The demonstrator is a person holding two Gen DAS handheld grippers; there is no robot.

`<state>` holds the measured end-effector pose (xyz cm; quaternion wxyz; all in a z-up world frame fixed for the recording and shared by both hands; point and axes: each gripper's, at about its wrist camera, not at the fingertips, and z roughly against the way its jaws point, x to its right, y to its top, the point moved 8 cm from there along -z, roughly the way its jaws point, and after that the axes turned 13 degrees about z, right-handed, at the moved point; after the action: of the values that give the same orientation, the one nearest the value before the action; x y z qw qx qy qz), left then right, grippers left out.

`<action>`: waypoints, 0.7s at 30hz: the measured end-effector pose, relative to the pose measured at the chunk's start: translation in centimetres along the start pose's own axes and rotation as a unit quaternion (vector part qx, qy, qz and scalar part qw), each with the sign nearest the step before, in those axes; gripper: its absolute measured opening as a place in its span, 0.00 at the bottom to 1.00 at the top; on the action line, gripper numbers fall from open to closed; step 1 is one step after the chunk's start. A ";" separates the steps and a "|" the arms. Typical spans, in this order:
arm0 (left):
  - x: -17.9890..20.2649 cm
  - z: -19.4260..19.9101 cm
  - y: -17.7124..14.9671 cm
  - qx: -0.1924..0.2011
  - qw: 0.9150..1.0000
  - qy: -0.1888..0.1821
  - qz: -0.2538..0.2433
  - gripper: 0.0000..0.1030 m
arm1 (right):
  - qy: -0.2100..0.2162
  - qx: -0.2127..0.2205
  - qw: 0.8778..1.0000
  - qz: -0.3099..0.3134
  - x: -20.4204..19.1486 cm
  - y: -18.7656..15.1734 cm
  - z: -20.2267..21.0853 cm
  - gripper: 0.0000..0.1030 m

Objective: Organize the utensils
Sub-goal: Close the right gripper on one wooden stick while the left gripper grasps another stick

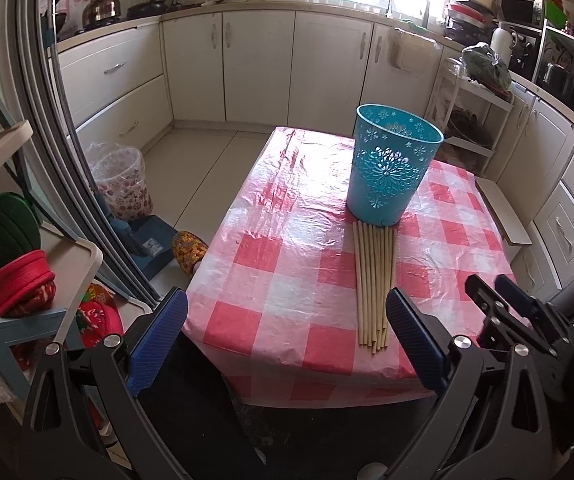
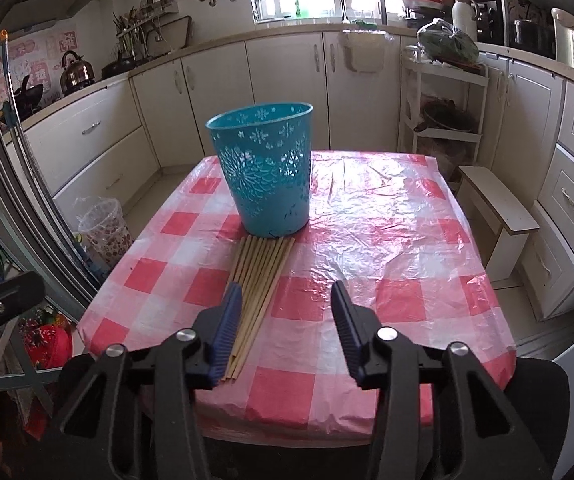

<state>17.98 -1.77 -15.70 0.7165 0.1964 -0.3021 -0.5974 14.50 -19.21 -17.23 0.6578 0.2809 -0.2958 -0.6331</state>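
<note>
On the checked table [image 2: 387, 240], chopsticks [image 2: 261, 280] beside the left finger of the right tongs [image 2: 285, 322], both tongs apart.

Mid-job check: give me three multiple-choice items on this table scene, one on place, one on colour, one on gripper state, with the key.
1. Where do the chopsticks lie?
A. inside the bin
B. flat on the tablecloth, far ends at the bin's base
C. on the floor

2. What colour is the bin?
A. teal
B. yellow
C. white

3. How is the right gripper?
A. shut on chopsticks
B. open, empty
C. holding the bin

Key: 1 B, the bundle rests on the cloth before the bin. 2 A, teal wall with cut-out flowers. 3 B, fingers spread, nothing between them.
</note>
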 end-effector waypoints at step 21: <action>0.3 -7.2 -0.8 -0.062 0.998 0.017 0.009 0.93 | 0.002 -0.101 0.995 -0.003 -0.4 -1.2 -13.9 0.27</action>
<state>22.22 -2.78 -21.46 0.7373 0.1591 -0.2542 -0.6054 24.03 -18.95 -27.39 0.6813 0.2155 -0.2282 -0.6613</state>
